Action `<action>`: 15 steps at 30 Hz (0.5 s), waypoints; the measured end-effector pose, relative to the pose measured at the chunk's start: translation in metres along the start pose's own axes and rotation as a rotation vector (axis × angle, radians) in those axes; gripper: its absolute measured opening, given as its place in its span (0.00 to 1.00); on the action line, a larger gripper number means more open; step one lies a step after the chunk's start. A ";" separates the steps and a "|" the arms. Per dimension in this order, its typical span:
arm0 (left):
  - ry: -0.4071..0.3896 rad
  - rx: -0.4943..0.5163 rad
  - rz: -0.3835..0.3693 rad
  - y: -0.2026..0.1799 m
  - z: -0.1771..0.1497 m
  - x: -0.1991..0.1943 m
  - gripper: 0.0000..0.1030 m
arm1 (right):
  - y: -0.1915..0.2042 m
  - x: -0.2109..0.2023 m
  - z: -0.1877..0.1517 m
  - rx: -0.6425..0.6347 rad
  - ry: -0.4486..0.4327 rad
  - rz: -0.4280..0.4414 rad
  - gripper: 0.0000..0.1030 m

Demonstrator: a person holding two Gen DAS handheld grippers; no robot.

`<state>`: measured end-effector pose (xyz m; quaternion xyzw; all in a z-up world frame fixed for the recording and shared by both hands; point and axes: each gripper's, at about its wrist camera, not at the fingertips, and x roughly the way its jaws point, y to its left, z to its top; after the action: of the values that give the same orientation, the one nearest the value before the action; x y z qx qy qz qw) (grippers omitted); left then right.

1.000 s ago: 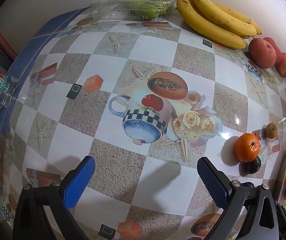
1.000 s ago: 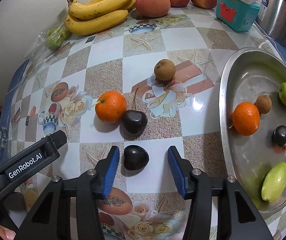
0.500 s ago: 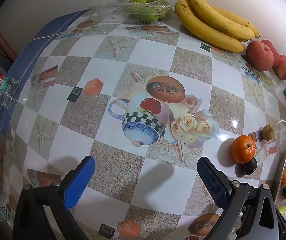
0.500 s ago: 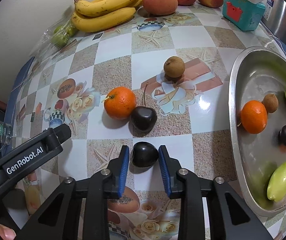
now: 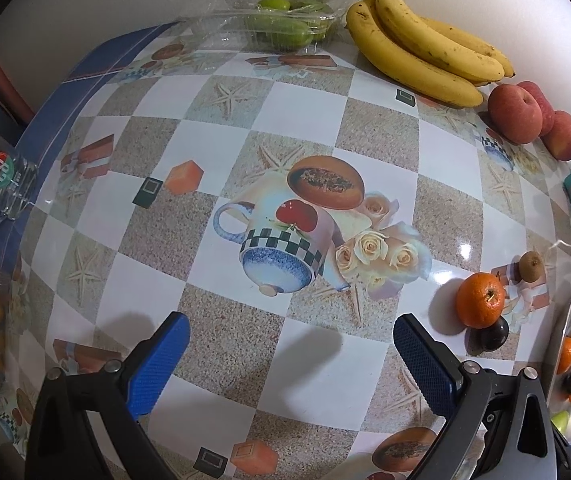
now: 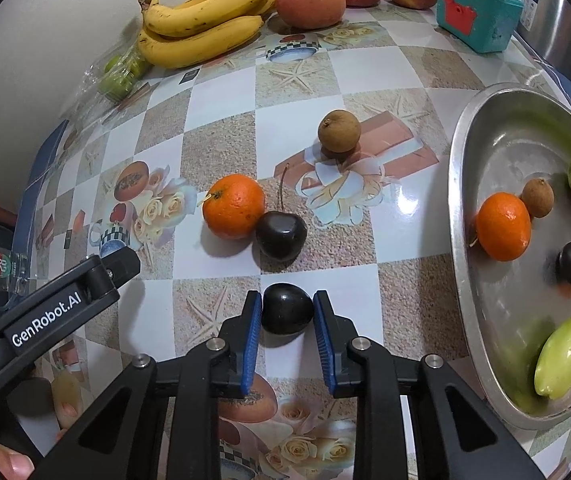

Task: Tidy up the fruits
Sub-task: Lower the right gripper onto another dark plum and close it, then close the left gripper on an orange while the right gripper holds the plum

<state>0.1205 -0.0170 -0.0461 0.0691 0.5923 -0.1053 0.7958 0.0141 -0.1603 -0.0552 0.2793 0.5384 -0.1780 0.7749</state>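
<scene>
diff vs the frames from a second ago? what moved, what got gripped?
The right gripper has just been closing: its blue pads went from wide apart to pressing both sides of the near dark cherry, which sits on the table. The left gripper is open over bare tablecloth as before. The orange, stemmed cherry, brown fruit and the fruit in the metal tray kept their places.

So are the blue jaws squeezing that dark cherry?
Touching. The right wrist view shows the right gripper with both blue jaws pressed against the cherry's sides.
</scene>
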 end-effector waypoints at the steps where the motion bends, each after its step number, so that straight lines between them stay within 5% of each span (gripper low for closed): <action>1: 0.000 0.001 -0.002 -0.001 0.000 0.000 1.00 | 0.000 0.000 0.000 0.002 0.000 0.001 0.26; 15: 0.013 -0.005 -0.122 -0.009 0.007 -0.005 1.00 | -0.019 -0.028 0.007 0.060 -0.064 0.022 0.26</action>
<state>0.1236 -0.0265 -0.0387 0.0317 0.6007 -0.1516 0.7843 -0.0020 -0.1803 -0.0317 0.3026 0.5047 -0.1943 0.7848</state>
